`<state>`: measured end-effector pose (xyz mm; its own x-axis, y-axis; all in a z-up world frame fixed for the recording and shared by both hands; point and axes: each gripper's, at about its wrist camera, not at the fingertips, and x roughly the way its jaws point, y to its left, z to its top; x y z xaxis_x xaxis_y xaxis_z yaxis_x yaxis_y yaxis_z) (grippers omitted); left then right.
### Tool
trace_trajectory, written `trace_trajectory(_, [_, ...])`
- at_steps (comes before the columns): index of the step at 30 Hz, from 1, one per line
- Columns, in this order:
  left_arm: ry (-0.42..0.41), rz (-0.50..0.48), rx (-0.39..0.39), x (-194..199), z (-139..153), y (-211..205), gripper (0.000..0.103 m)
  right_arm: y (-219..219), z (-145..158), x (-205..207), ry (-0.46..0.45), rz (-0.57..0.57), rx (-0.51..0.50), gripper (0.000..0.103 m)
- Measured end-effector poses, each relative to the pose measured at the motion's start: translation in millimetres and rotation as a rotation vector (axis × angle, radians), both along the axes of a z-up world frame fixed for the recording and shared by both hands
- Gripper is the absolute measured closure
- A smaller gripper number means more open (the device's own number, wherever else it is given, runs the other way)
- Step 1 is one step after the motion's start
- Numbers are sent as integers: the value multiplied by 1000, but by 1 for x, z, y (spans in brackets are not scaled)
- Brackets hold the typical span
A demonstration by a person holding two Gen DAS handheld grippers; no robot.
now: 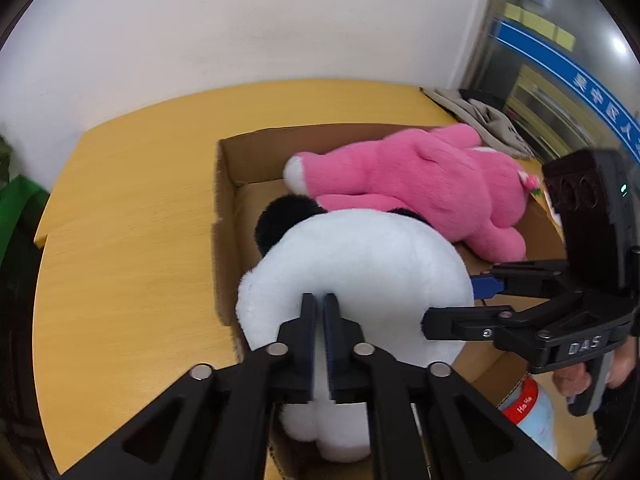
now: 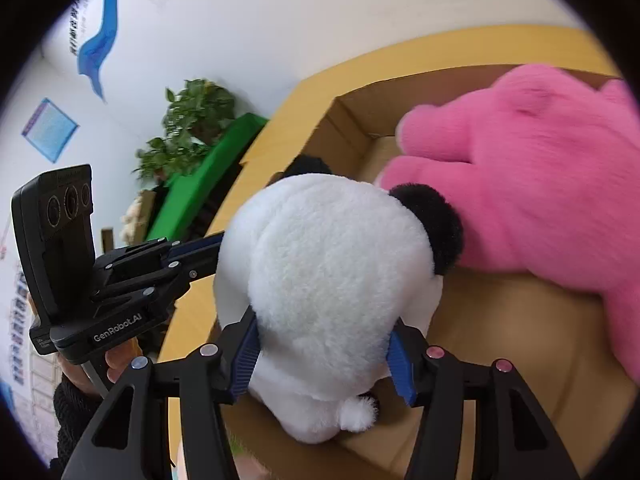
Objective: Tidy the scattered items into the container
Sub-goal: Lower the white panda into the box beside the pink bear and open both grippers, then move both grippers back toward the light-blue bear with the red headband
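Observation:
A white plush panda (image 1: 352, 264) with black ears is partly inside a brown cardboard box (image 1: 240, 168) on the yellow table. My left gripper (image 1: 319, 304) is shut on a pinch of the panda's white fur at its back. My right gripper (image 2: 324, 344) is shut around the panda's lower body (image 2: 328, 264), blue pads pressed into both sides. It also shows in the left wrist view (image 1: 452, 300) at the panda's right side. A pink plush toy (image 1: 420, 184) lies in the box behind the panda, also seen in the right wrist view (image 2: 528, 168).
The yellow wooden table (image 1: 132, 220) extends left of the box. A beige cloth (image 1: 492, 124) lies at the table's far right. A light-blue item with a red band (image 1: 528, 412) sits right of the box. A green bench and potted plant (image 2: 192, 128) stand beyond the table.

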<state>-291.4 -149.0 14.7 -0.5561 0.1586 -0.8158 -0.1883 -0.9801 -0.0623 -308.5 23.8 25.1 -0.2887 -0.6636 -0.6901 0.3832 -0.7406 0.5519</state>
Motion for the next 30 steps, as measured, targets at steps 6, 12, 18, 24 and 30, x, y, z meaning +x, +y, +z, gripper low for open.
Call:
trace_trajectory(6, [-41, 102, -26, -13, -18, -12, 100, -6, -4, -3, -22, -41, 23, 37])
trace_trajectory(12, [-15, 183, -6, 23, 4, -26, 65, 7, 17, 28, 58, 14, 110, 18])
trace_trajectory(18, [120, 159, -47, 125, 37, 2, 10, 89, 59, 109, 222, -46, 60, 13])
trace_trajectory(24, [120, 145, 26, 204, 32, 44, 8, 147, 52, 185, 245, -150, 74, 12])
trace_trajectory(30, [53, 181, 120, 243, -3, 78, 8, 163, 21, 252, 196, -153, 93, 12])
